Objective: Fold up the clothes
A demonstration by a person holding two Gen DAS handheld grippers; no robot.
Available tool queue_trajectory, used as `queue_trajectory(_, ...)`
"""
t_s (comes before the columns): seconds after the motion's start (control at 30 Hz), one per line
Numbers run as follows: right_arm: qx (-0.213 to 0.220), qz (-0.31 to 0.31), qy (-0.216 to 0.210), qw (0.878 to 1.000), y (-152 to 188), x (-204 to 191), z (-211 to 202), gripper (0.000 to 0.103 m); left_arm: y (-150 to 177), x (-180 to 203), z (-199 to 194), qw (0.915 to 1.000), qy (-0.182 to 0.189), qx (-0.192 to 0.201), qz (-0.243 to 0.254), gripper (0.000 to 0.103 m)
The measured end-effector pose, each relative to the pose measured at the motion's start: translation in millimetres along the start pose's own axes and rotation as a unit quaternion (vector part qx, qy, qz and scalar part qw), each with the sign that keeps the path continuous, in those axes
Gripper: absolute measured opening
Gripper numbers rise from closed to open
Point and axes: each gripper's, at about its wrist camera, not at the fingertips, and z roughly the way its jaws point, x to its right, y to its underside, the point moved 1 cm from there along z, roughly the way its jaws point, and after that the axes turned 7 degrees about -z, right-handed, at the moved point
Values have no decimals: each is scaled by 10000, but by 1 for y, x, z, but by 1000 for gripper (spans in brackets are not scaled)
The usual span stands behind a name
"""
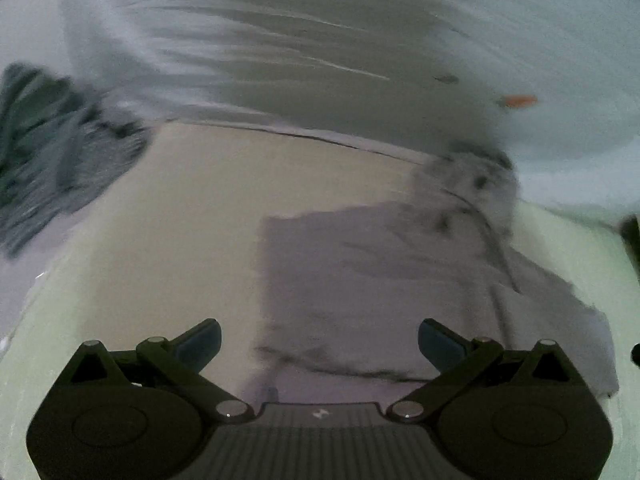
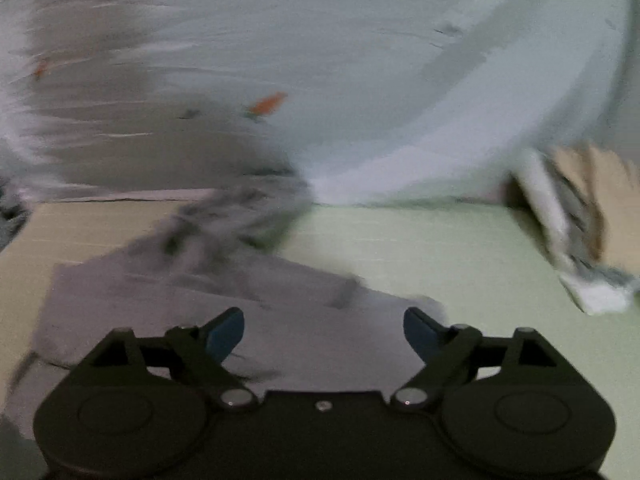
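Far left, a dark crumpled garment sits blurred on the pale surface. My left gripper hangs with jaws spread wide, gripping nothing, above the grey cloth lying flat. My right gripper gapes too, empty, over that cloth's right edge; a striped bundle lies far right.

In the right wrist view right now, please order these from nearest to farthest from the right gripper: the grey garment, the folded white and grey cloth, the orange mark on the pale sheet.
1. The flat grey garment lies directly under the open right gripper, toward the left.
2. The folded white and grey cloth lies on the right.
3. The small orange mark sits on the pale sheet behind, centre-left.
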Motion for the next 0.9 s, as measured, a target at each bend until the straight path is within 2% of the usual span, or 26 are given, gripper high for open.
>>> queue_trajectory(0.17,-143,645,312,9973,23,62,6,88,2,41,33,9988,260,-408,78,102)
queue_trajectory(0.27,-279,980,509,9935,35,87,17,89,-1,70,44,9980,369,-415,301,98)
queue_trajectory(0.43,-664,1449,790,9841,47,119,50,89,-8,114,58,9938,779,-476,642,68)
queue_trajectory(0.47,-719,1489,795,9830,48,122,54,89,-8,123,58,9925,861,-437,746,64)
queue_trajectory(0.53,-828,1549,791,9813,52,127,63,89,-5,138,61,9897,995,-441,933,50)
queue_trajectory(0.6,-937,1608,786,9794,55,131,72,89,-1,150,69,9865,1063,-629,1077,44)
queue_trajectory(0.9,-1275,1805,754,9724,72,141,90,89,12,168,98,9813,951,-1135,1232,45)
